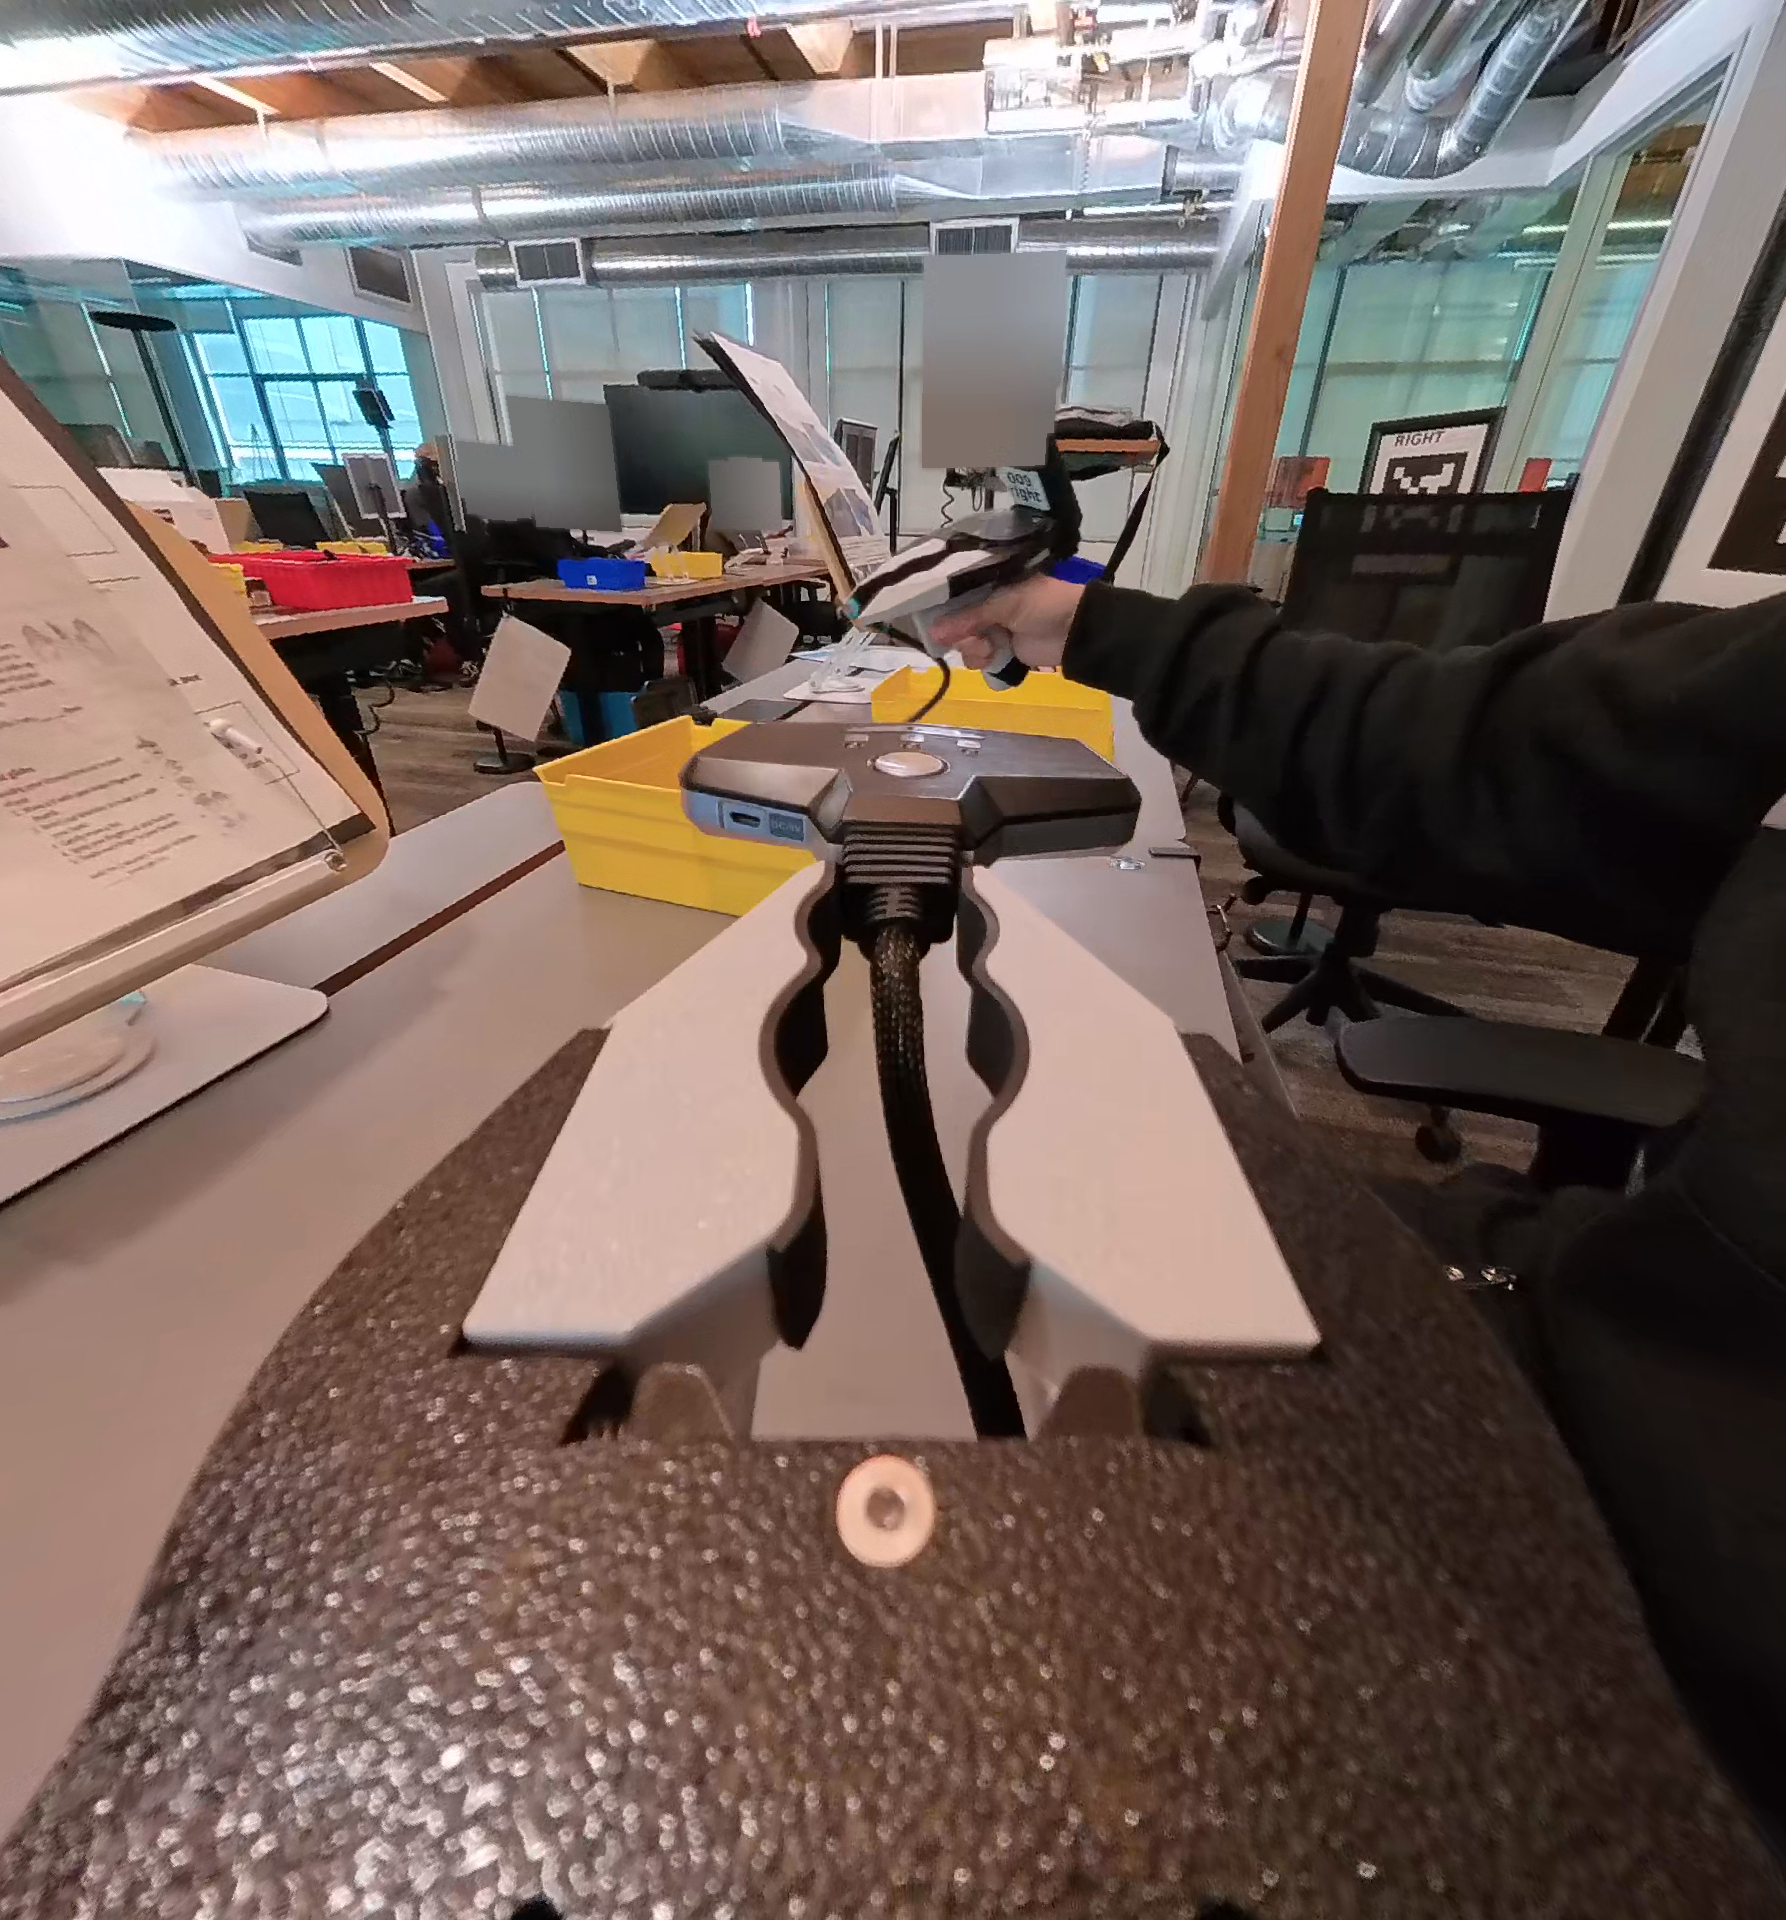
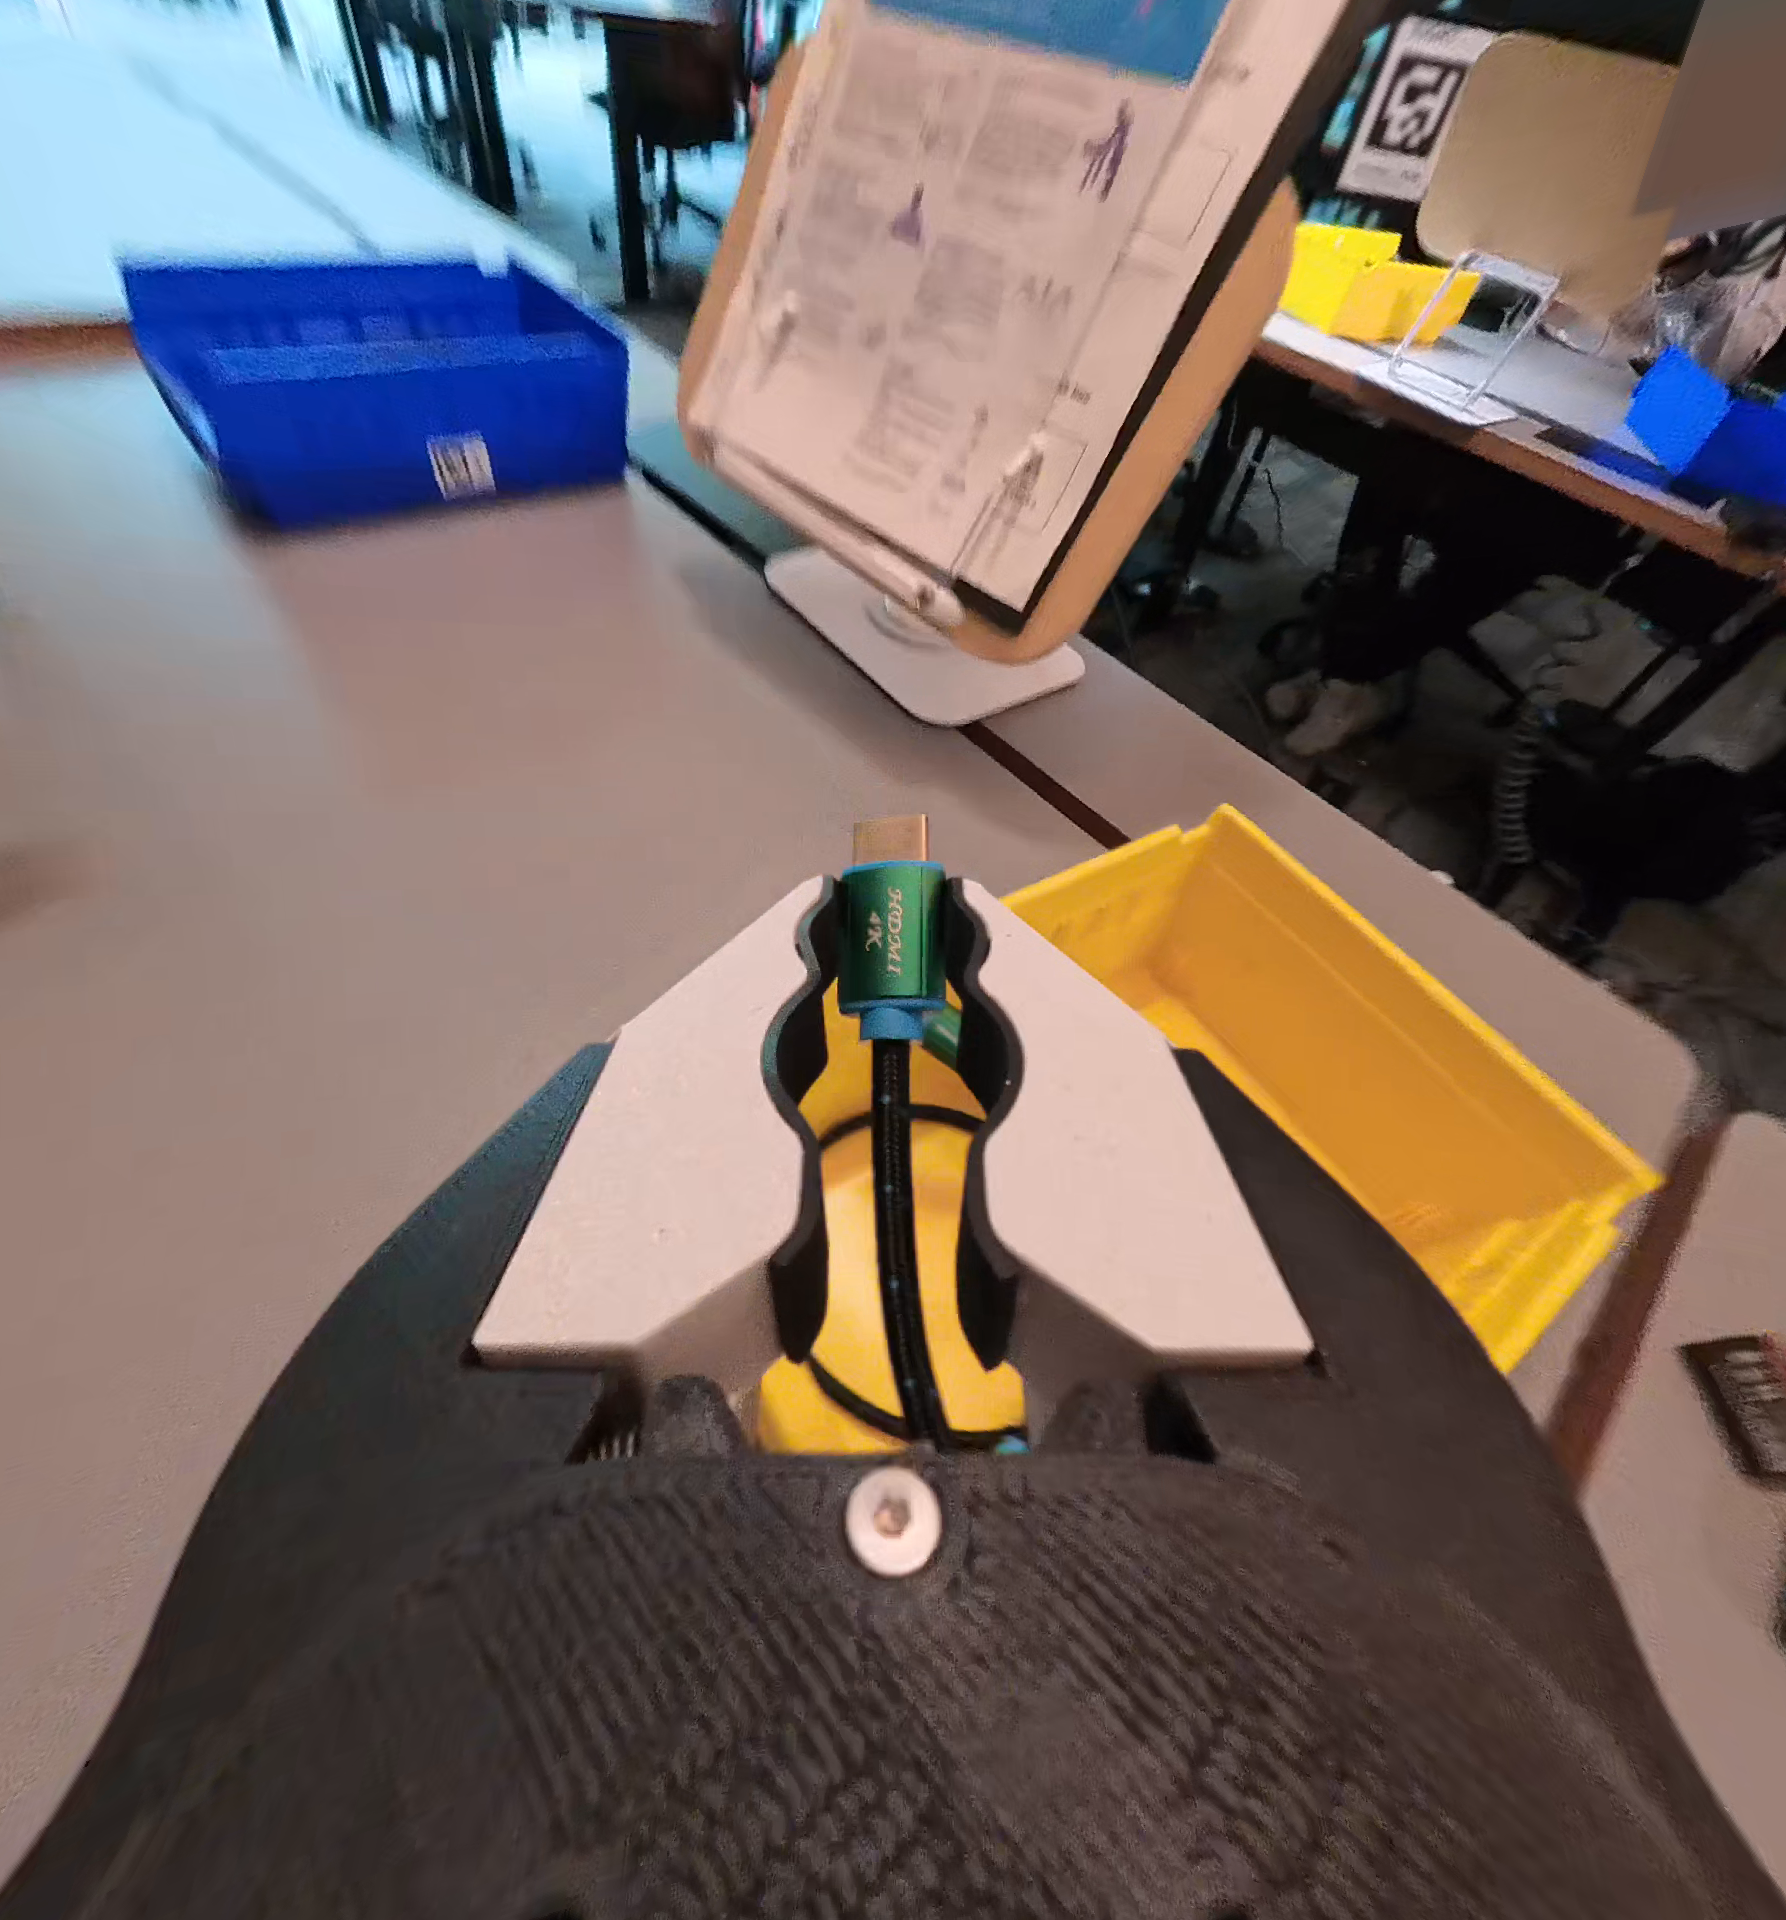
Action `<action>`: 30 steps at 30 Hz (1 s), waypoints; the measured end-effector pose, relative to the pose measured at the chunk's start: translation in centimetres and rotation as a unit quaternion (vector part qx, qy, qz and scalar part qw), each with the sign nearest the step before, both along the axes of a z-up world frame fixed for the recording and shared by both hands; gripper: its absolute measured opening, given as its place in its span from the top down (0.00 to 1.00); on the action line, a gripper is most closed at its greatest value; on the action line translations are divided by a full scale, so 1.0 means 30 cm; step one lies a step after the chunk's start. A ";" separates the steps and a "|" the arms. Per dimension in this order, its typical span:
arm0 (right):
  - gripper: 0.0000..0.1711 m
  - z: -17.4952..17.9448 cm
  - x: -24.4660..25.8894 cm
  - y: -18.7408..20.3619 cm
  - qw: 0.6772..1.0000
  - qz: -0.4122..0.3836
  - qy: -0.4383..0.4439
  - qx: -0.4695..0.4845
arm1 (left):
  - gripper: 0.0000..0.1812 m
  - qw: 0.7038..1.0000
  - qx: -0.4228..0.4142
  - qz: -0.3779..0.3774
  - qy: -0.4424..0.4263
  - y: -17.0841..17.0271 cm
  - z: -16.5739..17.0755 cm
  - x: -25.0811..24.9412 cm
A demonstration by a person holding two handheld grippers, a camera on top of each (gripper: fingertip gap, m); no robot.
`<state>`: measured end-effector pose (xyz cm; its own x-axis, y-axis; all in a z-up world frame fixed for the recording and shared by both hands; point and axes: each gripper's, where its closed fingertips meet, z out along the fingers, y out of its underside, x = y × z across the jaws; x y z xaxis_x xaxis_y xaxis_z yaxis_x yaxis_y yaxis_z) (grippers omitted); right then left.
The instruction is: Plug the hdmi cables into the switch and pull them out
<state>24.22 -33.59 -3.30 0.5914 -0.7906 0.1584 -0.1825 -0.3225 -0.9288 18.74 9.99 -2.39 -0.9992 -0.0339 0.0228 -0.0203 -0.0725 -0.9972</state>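
My left gripper (image 1: 897, 894) is shut on the ribbed strain relief of the black HDMI switch (image 1: 910, 790), holding it up above the grey table (image 1: 453, 935). The switch's braided black cable (image 1: 904, 1039) runs back between the fingers. My right gripper (image 2: 887, 904) is shut on a green HDMI plug (image 2: 887, 940) with a blue collar; its metal tip (image 2: 891, 836) points forward, and its braided cable (image 2: 894, 1195) trails back. In the left wrist view the right gripper (image 1: 858, 608) shows far off, beyond the switch, held by a hand with a black sleeve.
A yellow bin (image 1: 650, 821) sits on the table behind the switch, and shows under my right gripper (image 2: 1336, 1039). A tilted document stand (image 1: 110, 748) stands at left, also in the right wrist view (image 2: 972, 343). A blue bin (image 2: 380, 384) lies farther off. Black office chairs (image 1: 1440, 935) stand right.
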 end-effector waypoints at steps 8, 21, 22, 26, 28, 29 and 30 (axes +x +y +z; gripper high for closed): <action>0.90 -0.429 0.113 -0.010 0.935 -0.010 0.188 -0.301 | 0.89 1.000 -0.004 0.006 0.028 -0.055 -0.008 0.027; 0.46 -0.335 0.077 0.034 0.958 -0.129 0.233 -0.108 | 0.89 0.999 0.025 -0.012 0.027 -0.150 -0.031 0.018; 0.43 -0.282 0.069 0.057 0.964 -0.129 0.223 -0.069 | 0.89 0.999 0.024 -0.015 0.029 -0.157 -0.033 0.018; 0.33 -0.130 0.004 0.271 0.975 -0.064 0.199 0.079 | 0.90 0.999 0.025 -0.027 0.028 -0.204 -0.037 0.008; 0.34 -0.082 -0.063 0.463 0.965 0.018 0.202 0.166 | 0.90 0.999 0.025 -0.038 0.014 -0.238 -0.027 -0.013; 0.34 -0.063 -0.106 0.564 0.953 0.064 0.211 0.208 | 0.90 0.999 0.027 -0.044 0.004 -0.257 -0.021 -0.027; 0.34 -0.043 -0.148 0.660 0.936 0.107 0.221 0.253 | 0.90 0.998 0.030 -0.050 -0.009 -0.277 -0.015 -0.041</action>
<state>19.78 -13.79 -4.58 0.6645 -0.5541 -0.5014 -0.5661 0.0646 -0.8218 17.50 1.67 -2.83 -0.9979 0.0647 0.0059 -0.0066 -0.0104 -0.9999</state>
